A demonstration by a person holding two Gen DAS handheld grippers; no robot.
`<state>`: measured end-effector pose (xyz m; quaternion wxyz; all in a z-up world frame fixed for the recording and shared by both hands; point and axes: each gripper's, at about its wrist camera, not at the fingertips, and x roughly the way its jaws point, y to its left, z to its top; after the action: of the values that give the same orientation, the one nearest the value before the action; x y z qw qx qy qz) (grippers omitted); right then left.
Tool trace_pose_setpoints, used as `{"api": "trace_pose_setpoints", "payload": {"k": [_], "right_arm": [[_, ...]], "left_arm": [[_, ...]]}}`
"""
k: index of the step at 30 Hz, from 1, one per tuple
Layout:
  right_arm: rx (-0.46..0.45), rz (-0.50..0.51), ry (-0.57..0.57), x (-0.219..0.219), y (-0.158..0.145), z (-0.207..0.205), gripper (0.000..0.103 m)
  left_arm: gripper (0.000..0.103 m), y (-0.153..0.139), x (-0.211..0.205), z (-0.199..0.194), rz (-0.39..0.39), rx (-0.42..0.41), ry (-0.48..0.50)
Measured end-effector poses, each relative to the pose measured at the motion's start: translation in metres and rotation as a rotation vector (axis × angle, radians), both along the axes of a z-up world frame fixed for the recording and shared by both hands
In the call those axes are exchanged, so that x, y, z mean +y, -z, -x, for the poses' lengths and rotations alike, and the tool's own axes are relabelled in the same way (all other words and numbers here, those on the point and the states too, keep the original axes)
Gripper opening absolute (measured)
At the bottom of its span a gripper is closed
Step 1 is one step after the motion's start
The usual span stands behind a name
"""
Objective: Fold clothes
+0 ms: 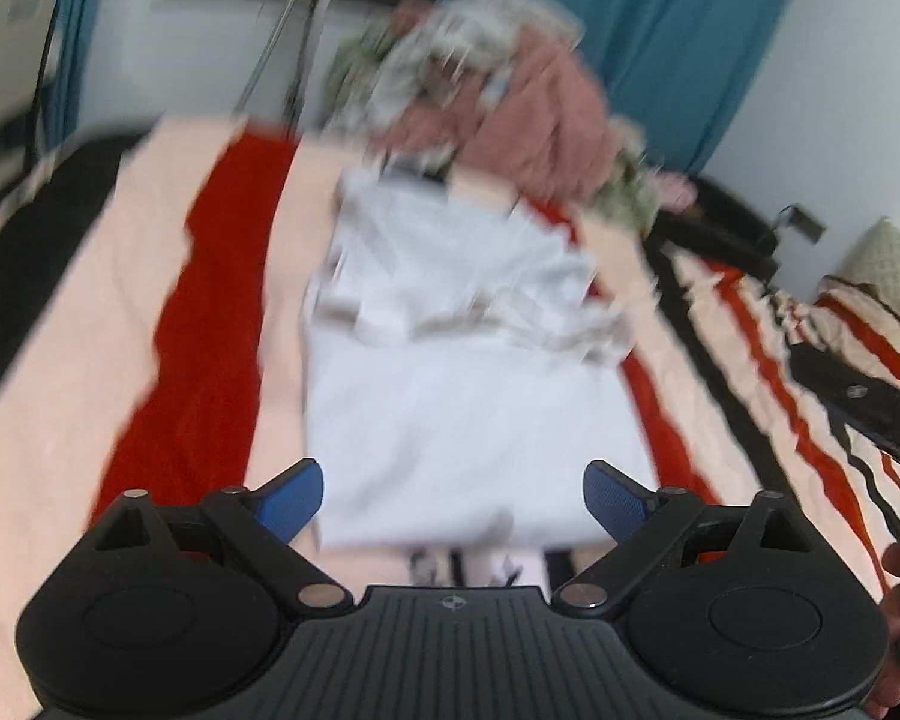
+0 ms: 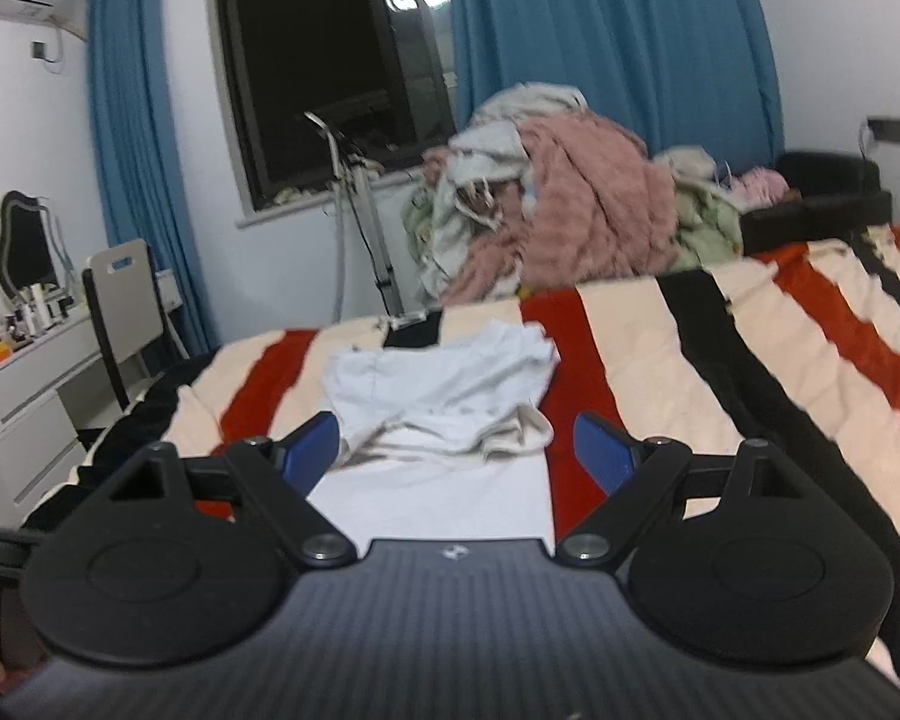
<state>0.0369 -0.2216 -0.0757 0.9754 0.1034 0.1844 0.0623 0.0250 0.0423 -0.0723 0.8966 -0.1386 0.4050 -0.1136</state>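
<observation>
- Fingers of the left gripper [image 1: 453, 498] stand wide apart, empty, just above the near hem of the white garment [image 1: 474, 420].
- Right gripper [image 2: 456, 450] likewise gapes empty.
- Garment lies on the striped bed [image 2: 660, 348], long axis running away from both; left looks nearer.

Clothes heap [image 2: 558, 204] beyond open bedspread [image 2: 690, 360]
</observation>
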Motion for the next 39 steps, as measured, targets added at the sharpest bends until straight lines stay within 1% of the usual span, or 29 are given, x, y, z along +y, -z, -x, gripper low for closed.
{"api": "trace_pose_setpoints", "payload": {"k": [5,7,9,10,11,13,14,15,16,17,19,21,22,23,24,25,26,27,30,31,32,33,35,39], "right_arm": [[0.068,-0.012,0.036,-0.004,0.009,-0.007,0.087],[0.086,-0.035,0.045,-0.006,0.012,-0.008,0.087],[0.105,-0.088,0.058,-0.011,0.015,-0.009,0.087],[0.124,-0.140,0.054,-0.015,0.019,-0.010,0.087],[0.157,-0.229,0.036,-0.020,0.027,-0.012,0.087],[0.223,-0.408,-0.001,-0.029,0.042,-0.017,0.087],[0.256,-0.497,-0.020,-0.034,0.049,-0.019,0.087],[0.288,-0.586,-0.039,-0.039,0.057,-0.021,0.087],[0.324,-0.680,-0.054,-0.042,0.066,-0.023,0.089],[0.365,-0.776,-0.065,-0.041,0.078,-0.026,0.088],[0.452,-0.937,-0.074,-0.036,0.103,-0.031,0.088],[0.533,-1.041,-0.046,-0.031,0.125,-0.033,0.088],[0.565,-1.075,-0.026,-0.029,0.135,-0.034,0.085],[0.578,-1.075,0.006,-0.029,0.141,-0.033,0.075],[0.576,-1.059,0.047,-0.031,0.145,-0.033,0.070],[0.564,-1.042,0.090,-0.034,0.147,-0.033,0.062],[0.546,-1.029,0.129,-0.037,0.148,-0.033,0.057],[0.523,-1.012,0.169,-0.040,0.147,-0.034,0.055],[0.459,-0.948,0.238,-0.043,0.140,-0.038,0.050],[0.444,-0.924,0.248,-0.043,0.137,-0.041,0.038],[0.433,-0.897,0.249,-0.042,0.134,-0.043,0.021],[0.422,-0.876,0.248,-0.041,0.131,-0.045,0.013],[0.396,-0.852,0.243,-0.040,0.124,-0.042,0.010],[0.314,-0.866,0.193,-0.045,0.100,-0.023,0.007]], "left_arm": [[0.092,0.038,0.032,-0.019,0.210,0.226,-0.082],[0.092,0.052,0.043,-0.026,0.292,0.282,-0.109],[0.089,0.065,0.057,-0.031,0.388,0.306,-0.158],[0.088,0.070,0.063,-0.032,0.434,0.309,-0.184],[0.086,0.075,0.069,-0.034,0.488,0.314,-0.214],[0.080,0.081,0.078,-0.035,0.569,0.313,-0.254],[0.072,0.082,0.081,-0.036,0.588,0.304,-0.261],[0.060,0.082,0.082,-0.036,0.598,0.292,-0.263],[0.056,0.082,0.083,-0.036,0.608,0.279,-0.265],[0.052,0.082,0.082,-0.036,0.617,0.270,-0.262],[0.048,0.083,0.078,-0.036,0.630,0.263,-0.252],[0.044,0.087,0.074,-0.039,0.630,0.274,-0.251],[0.043,0.089,0.072,-0.041,0.632,0.279,-0.255],[0.041,0.091,0.071,-0.042,0.638,0.282,-0.263],[0.037,0.093,0.070,-0.042,0.646,0.284,-0.273],[0.033,0.095,0.071,-0.043,0.654,0.285,-0.285],[0.022,0.096,0.072,-0.044,0.667,0.279,-0.298],[0.012,0.097,0.073,-0.045,0.681,0.273,-0.308],[0.009,0.098,0.076,-0.050,0.720,0.265,-0.304],[0.008,0.097,0.075,-0.051,0.722,0.255,-0.303],[0.007,0.094,0.074,-0.051,0.725,0.236,-0.297],[0.007,0.090,0.072,-0.050,0.730,0.214,-0.288],[0.006,0.079,0.070,-0.047,0.719,0.162,-0.258],[0.005,0.049,0.067,-0.035,0.687,0.046,-0.201]]}}
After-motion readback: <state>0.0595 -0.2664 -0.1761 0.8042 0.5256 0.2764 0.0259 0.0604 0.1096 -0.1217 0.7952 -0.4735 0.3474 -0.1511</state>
